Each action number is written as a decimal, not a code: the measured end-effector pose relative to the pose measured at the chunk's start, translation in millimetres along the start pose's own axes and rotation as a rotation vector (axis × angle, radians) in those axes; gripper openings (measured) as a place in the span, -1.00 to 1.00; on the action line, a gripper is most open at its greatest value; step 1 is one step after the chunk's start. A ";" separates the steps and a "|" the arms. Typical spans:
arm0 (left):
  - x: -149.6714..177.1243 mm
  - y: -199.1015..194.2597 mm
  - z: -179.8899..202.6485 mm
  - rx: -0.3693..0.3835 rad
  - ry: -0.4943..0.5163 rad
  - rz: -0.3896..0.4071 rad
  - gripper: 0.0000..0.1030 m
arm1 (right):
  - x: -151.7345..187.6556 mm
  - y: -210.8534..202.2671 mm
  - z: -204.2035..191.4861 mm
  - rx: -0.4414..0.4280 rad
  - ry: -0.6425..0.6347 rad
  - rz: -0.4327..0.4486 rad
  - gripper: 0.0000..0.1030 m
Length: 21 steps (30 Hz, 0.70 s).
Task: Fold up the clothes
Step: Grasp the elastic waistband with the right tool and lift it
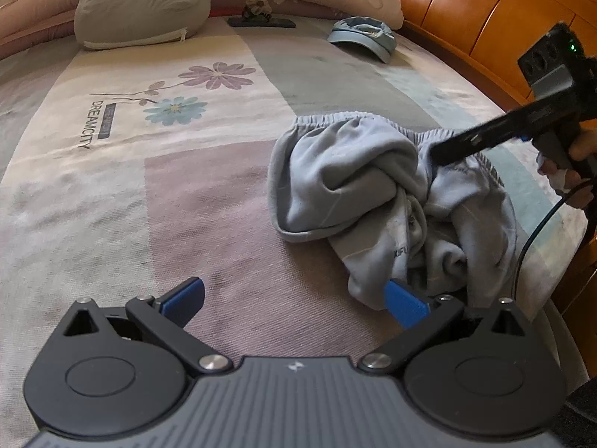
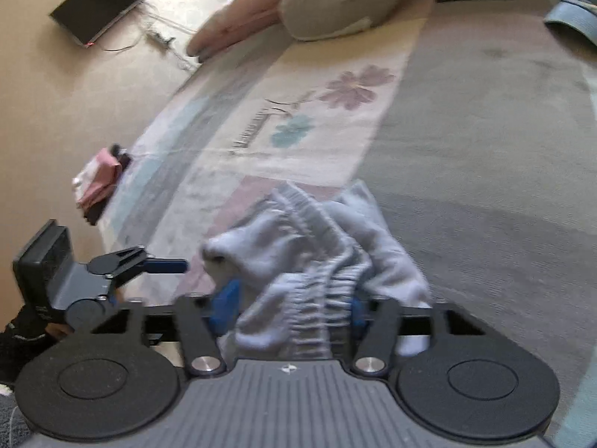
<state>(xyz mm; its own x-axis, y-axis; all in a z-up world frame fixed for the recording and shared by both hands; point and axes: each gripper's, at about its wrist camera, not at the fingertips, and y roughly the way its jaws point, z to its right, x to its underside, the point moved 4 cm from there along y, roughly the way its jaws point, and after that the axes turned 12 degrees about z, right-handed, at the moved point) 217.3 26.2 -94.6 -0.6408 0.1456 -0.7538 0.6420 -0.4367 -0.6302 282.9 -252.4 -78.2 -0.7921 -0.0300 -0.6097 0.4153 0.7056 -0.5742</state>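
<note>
Here, you are working over a bed covered by a pastel patchwork sheet printed with flowers and the word DREAMCITY. A grey pillow and a blue cap are lying near its far edge, with an orange wooden headboard curving along the right. Beige floor is showing beyond the bed in the right wrist view, with a dark flat device and a small pink bundle of cloth on it.

The pale blue-grey garment is sitting crumpled in a heap on the sheet, its gathered elastic waistband bunched (the shape is too twisted to read).

Your left gripper is hanging with jaws spread wide, gripping nothing, the right blue pad touching the heap's near edge. Your right gripper is pinching the waistband between its blue pads, cloth filling the narrow gap. Its view is blurred, and your hand is cut off at the frame edge.
</note>
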 end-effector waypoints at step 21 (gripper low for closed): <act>-48.0 0.2 52.5 0.054 0.120 0.080 0.99 | -21.0 -95.7 53.0 0.454 -0.154 0.188 -0.60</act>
<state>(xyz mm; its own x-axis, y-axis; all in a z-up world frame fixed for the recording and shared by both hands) 226.2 -27.5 -48.8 -0.5317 0.2122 -0.8199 0.6630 -0.4981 -0.5589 283.5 -356.8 -39.5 -0.6244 -0.0602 -0.7787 0.7235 0.3311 -0.6057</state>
